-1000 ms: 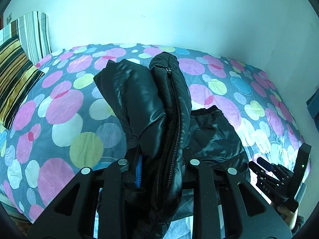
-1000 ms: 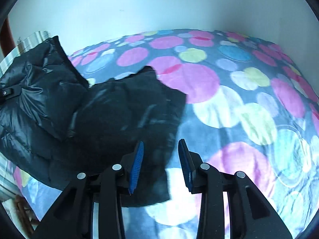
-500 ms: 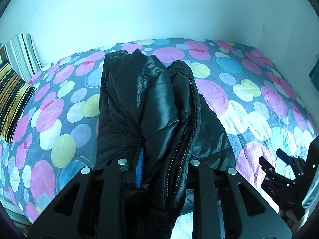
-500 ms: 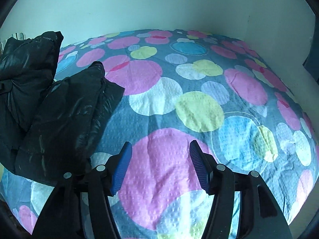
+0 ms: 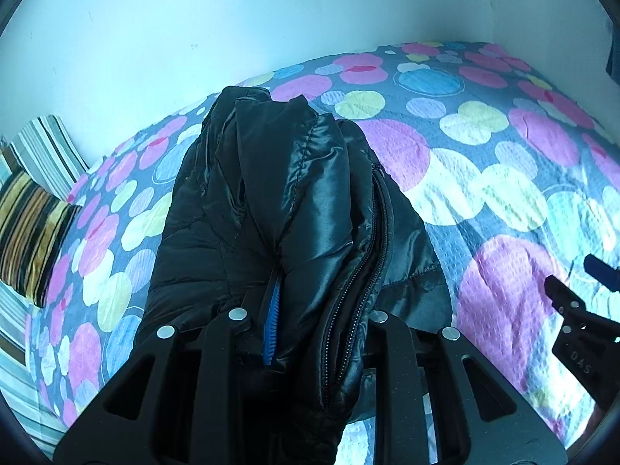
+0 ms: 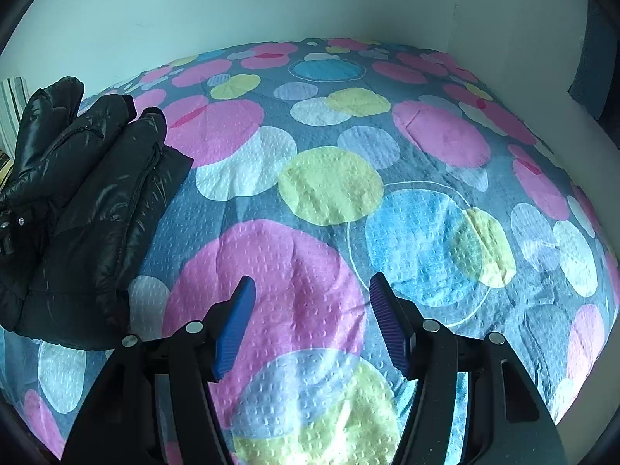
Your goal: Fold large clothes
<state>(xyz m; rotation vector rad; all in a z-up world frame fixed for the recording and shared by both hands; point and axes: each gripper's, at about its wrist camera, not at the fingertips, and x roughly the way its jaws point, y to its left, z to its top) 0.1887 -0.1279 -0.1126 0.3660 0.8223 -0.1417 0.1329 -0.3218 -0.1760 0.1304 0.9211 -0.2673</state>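
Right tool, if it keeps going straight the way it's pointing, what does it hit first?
Probably the bedspread. The right tool is open with nothing between its fingers, angled down at the spotted cover; the black jacket lies off to its left, out of that line.

Both grippers [image 6: 312,321] are black, with ribbed blue pads [image 6: 232,329] and silver screws [image 5: 238,314].

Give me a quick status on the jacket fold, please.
Left gripper shut on jacket. Right gripper open, empty, over bedspread. Nothing in the way.
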